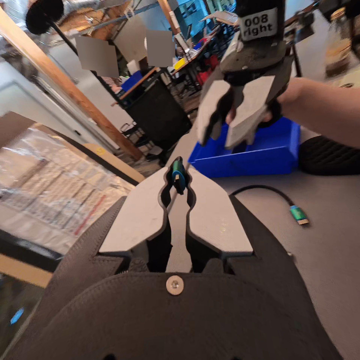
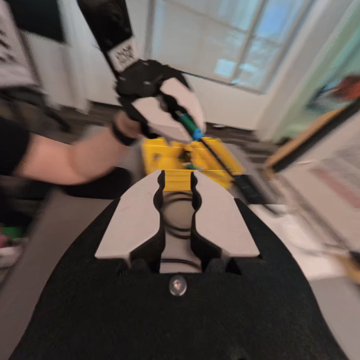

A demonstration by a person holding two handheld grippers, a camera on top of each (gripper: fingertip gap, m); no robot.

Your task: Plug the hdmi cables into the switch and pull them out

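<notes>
Slippage threatens: left gripper (image 1: pixel 176 180) clamps the green HDMI plug (image 1: pixel 176 175) only at its fingertips, so cable drag could twist it loose. Right gripper (image 2: pixel 176 178) hangs parted, empty, before the yellow bin (image 2: pixel 175 155).

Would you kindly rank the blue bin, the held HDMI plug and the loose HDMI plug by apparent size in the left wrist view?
1. blue bin, clearly largest.
2. held HDMI plug and loose HDMI plug: look alike, so unranked.

Right wrist view smeared by motion blur — yellow bin's (image 2: pixel 175 155) contents unreadable, cable's (image 2: pixel 216 155) far end lost at the table edge, person's arm (image 2: pixel 64 155) cut off at left.
</notes>
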